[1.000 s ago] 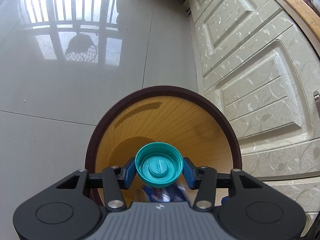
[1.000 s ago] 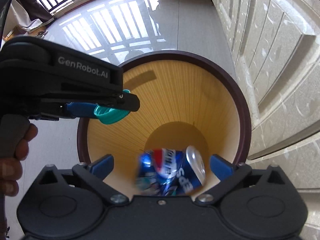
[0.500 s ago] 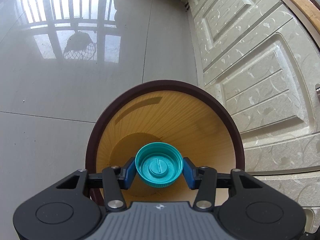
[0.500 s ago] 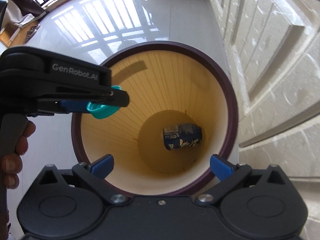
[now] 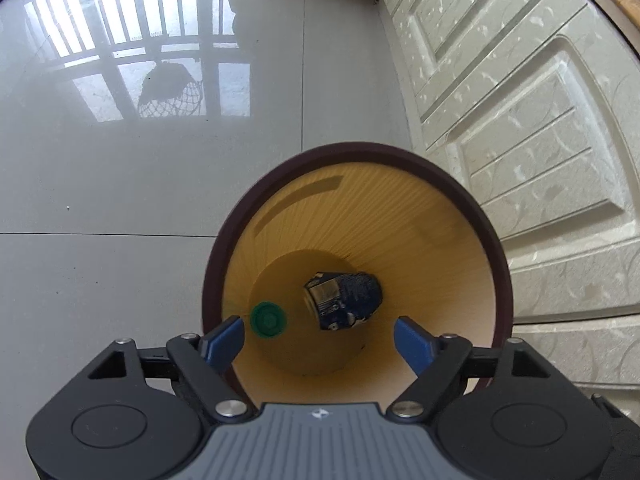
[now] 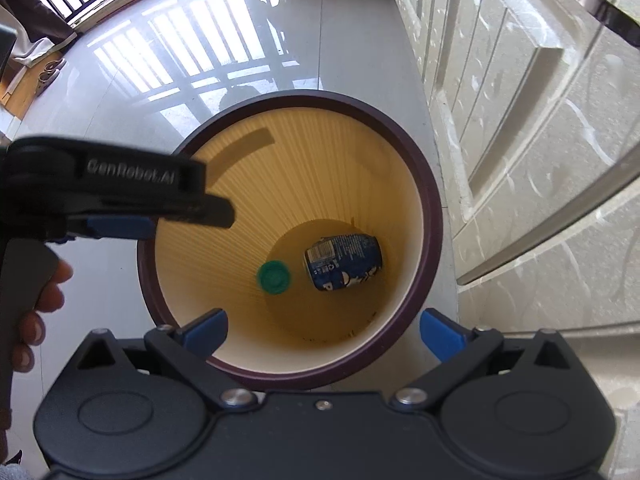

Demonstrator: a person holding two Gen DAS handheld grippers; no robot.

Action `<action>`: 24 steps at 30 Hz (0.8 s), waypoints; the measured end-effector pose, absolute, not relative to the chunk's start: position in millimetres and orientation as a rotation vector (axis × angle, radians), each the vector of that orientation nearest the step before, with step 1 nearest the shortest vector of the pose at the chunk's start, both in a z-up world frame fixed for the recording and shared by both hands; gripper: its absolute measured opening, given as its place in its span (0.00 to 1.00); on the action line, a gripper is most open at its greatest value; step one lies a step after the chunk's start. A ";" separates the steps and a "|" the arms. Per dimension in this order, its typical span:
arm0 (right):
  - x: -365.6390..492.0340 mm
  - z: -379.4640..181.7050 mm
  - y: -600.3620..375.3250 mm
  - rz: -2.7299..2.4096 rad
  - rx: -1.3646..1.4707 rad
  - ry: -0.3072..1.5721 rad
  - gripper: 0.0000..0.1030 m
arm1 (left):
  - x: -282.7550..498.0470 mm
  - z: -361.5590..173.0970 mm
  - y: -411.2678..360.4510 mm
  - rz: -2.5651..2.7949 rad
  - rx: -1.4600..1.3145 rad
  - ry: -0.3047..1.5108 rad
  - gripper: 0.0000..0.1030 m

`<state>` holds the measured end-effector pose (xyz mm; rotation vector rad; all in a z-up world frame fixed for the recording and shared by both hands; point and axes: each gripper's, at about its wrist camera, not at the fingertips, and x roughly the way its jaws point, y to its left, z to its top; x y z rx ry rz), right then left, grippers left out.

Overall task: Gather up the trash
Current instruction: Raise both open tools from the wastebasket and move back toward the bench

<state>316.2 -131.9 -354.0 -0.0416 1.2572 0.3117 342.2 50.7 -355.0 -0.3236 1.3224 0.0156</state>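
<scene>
Both grippers hang over the mouth of the bin, and both are empty. The left gripper point(image 5: 318, 338) has its blue fingers point(image 5: 222, 340) spread wide with nothing between them; the right gripper point(image 6: 322, 330) is spread just as wide, one finger on either side of the bin's near rim.

Straight below, down past the fingers, the trash lies on the bottom of the bin point(image 5: 496, 264). A green bottle cap point(image 5: 268, 319) sits flat near the left wall of the floor, its open face up as far as I can tell. Just beside it, to the right but not touching, a crushed blue can point(image 5: 343, 299) lies on its side — its long axis runs roughly left to right across the bin floor, the flattened end toward the cap. From the right wrist view the same pair shows: cap point(image 6: 275, 277) left, can point(image 6: 344, 262) right.

So the thing that matters now is not in the bin at all: both pieces are well below either set of fingers and need no more handling. My guess is that the next move is to lift away and look for more litter, and neither hand is better placed for that.

Beyond the bin, glossy floor tiles point(image 5: 120, 200) mirror a balcony railing — and a pale panelled cabinet point(image 5: 540, 160) runs along the right.
</scene>
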 end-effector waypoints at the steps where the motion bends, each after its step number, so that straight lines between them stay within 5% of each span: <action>1: 316.1 -353.7 -132.1 0.308 -0.040 1.256 1.00 | 341.2 -354.4 51.7 0.018 -0.321 1.327 0.82; 24: 295.0 -309.2 -131.4 0.230 -0.133 1.181 1.00 | 300.5 -284.8 70.6 0.055 -0.198 1.284 1.00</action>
